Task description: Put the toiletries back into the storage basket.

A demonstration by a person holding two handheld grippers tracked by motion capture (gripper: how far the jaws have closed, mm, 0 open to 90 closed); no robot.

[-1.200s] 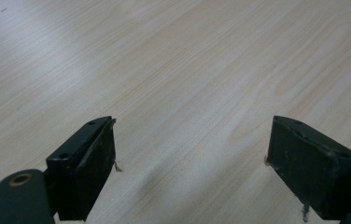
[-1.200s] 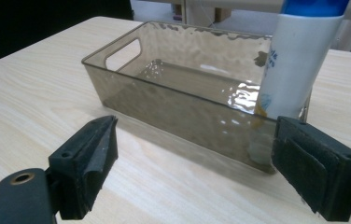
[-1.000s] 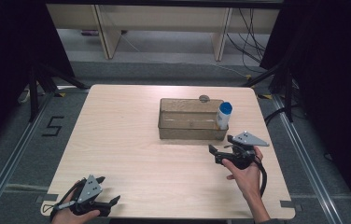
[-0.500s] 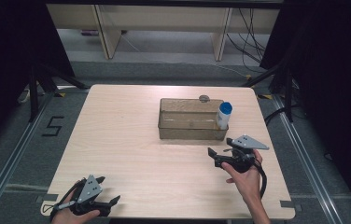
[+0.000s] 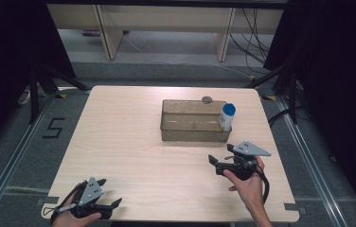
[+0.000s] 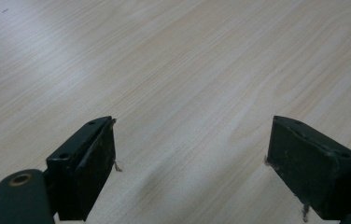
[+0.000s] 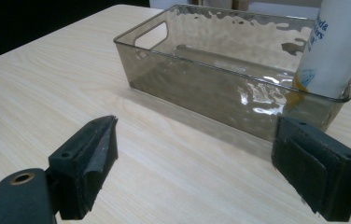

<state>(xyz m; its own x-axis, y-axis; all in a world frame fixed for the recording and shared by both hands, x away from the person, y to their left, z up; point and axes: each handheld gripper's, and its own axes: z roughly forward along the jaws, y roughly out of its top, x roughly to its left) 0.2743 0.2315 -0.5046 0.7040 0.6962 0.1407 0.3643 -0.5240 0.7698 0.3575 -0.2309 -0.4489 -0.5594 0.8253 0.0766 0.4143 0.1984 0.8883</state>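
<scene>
Left tool (image 5: 104, 193): jaws released, nothing between them, low at near-left corner of surface (image 5: 129, 137) | Bin (image 5: 192, 126): translucent, right of centre on surface, well apart from left tool | Bottle (image 5: 226, 117): white, blue cap, upright in bin's right end | Right tool (image 5: 218, 163): jaws released, empty, near bin's front wall, not touching.
</scene>
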